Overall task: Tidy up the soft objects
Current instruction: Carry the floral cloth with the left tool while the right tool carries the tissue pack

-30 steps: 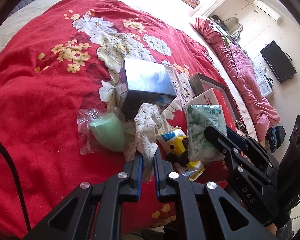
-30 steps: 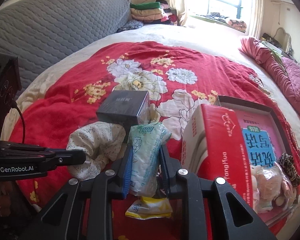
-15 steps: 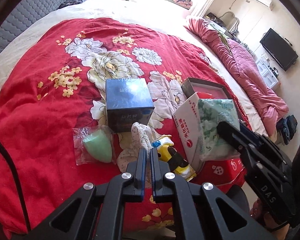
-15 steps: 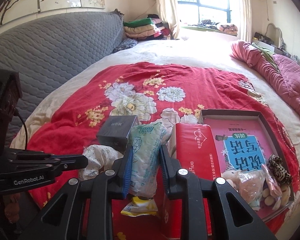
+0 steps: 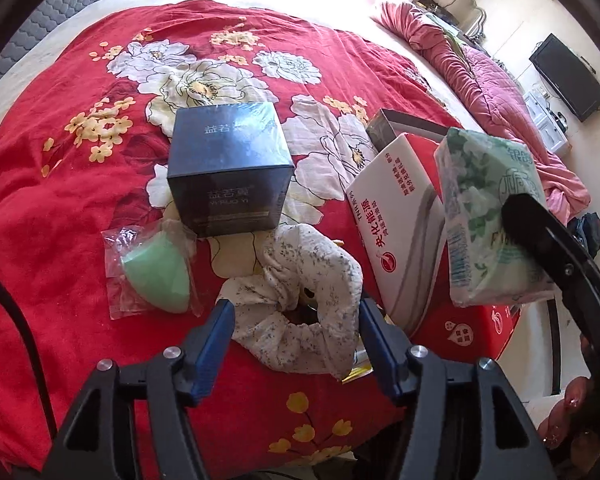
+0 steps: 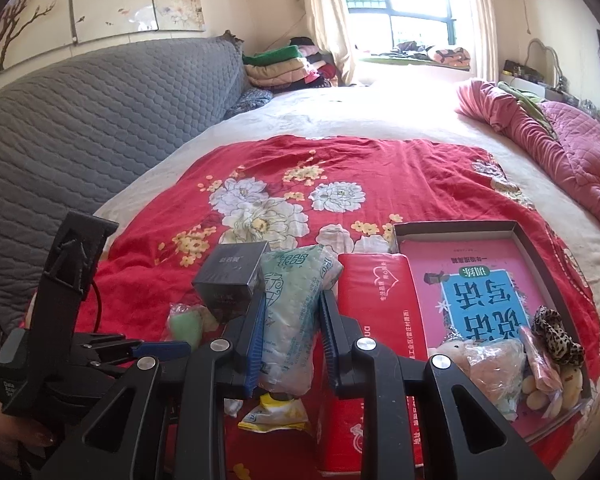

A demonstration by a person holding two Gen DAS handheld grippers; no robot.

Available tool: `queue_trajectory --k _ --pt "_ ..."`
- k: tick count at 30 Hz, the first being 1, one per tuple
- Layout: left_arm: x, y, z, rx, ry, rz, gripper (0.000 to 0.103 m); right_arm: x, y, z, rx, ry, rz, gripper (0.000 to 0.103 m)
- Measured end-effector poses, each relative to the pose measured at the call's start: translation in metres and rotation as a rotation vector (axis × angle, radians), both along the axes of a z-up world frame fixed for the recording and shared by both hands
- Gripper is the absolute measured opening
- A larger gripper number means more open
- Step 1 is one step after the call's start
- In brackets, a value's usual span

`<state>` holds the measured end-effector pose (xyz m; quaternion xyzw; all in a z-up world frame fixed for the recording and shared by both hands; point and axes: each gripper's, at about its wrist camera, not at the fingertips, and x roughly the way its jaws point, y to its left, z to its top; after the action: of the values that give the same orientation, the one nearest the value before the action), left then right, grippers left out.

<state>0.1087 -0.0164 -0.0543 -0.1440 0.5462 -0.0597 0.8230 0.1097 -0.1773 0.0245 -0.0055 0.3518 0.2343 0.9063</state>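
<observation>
A white floral scrunchie point(image 5: 300, 280) lies on the red flowered blanket between the blue pads of my left gripper point(image 5: 294, 312). Its jaws are opening and the pads flank the cloth loosely. My right gripper point(image 6: 292, 308) is shut on a green tissue pack point(image 6: 296, 300), held upright above the blanket. In the left wrist view that tissue pack point(image 5: 488, 208) hangs at the right. A green sponge in a clear bag point(image 5: 156, 276) lies left of the scrunchie.
A dark blue box point(image 5: 228, 176) stands behind the scrunchie. A red-and-white carton point(image 5: 400, 224) lies to its right. An open tray point(image 6: 516, 228) holds a pink book, a bagged plush toy point(image 6: 496, 364) and a leopard scrunchie point(image 6: 556, 336). A yellow packet point(image 6: 276, 416) lies under my right gripper.
My left gripper's jaws went from shut on the scrunchie's cloth to wide apart, and the scrunchie now lies spread on the blanket. The right gripper rose with the tissue pack.
</observation>
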Motion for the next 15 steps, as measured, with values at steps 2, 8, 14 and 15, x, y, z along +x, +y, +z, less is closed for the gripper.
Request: queue_trajectory --k 2,8,14,15 --pt "0.006 -0.007 -0.006 0.02 0.015 -0.012 0.063 0.001 -0.003 0.0 0.004 0.001 -0.004 0.026" --pt "0.017 -0.014 -0.021 0.012 0.04 0.001 0.047 0.002 -0.01 0.001 0.018 0.004 -0.016 0.026" --pt "0.016 -0.014 -0.015 -0.004 0.028 -0.018 0.006 0.003 -0.02 0.003 0.033 0.001 -0.032 0.026" --pt "0.015 -0.015 -0.012 -0.008 0.023 -0.023 0.005 0.004 -0.021 0.004 0.037 -0.003 -0.035 0.026"
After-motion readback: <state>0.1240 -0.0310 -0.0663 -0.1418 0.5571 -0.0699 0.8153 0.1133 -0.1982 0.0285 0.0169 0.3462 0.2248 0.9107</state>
